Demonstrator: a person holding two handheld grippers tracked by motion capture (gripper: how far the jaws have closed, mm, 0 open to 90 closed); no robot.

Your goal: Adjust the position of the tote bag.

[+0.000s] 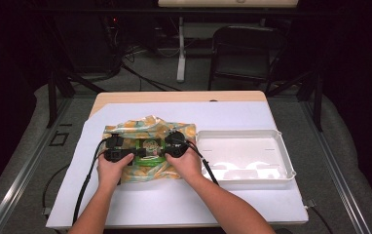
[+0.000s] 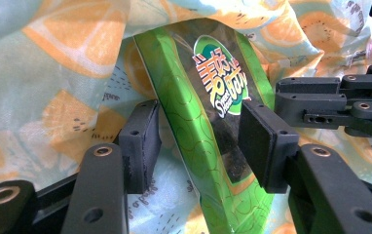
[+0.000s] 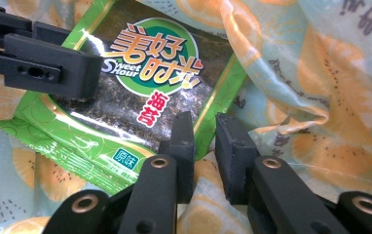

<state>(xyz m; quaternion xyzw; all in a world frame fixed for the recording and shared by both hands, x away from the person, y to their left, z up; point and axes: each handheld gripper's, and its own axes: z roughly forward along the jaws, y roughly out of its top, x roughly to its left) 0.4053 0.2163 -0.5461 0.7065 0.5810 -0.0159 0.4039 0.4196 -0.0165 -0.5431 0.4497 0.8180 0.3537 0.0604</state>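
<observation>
The green snack packet [image 1: 150, 152] lies on a cloth bag [image 1: 125, 130] printed with orange slices, and everything else is placed here from that packet. The bag spreads under and behind it on the white sheet [image 1: 184, 200] that covers the counter [image 1: 174, 96]. A white tray [image 1: 245, 156] sits on the sheet just beside the bag, on the packet's right in the high view.

The left hand-held gripper [image 1: 134, 155] meets the packet from its left edge. In the left gripper view, the left hand-held gripper [image 2: 198, 139] has its jaws standing wide on either side of the packet [image 2: 208, 97], which bows up between them; whether the pads press on the film or only flank it is hard to tell from this angle.

The right hand-held gripper [image 1: 167, 150] comes in at the packet's right edge. In the right gripper view, the right hand-held gripper [image 3: 204, 156] has its jaws narrow with a slim gap between the pads, set at the lower right corner of the packet [image 3: 140, 83], where the bag [image 3: 320, 87] folds up beside it. Nothing is clearly pinched in that gap. The other gripper's jaw lies across the packet's upper left corner in that view.

Both of the person's hands rest on the bag, one at each side of the packet.
</observation>
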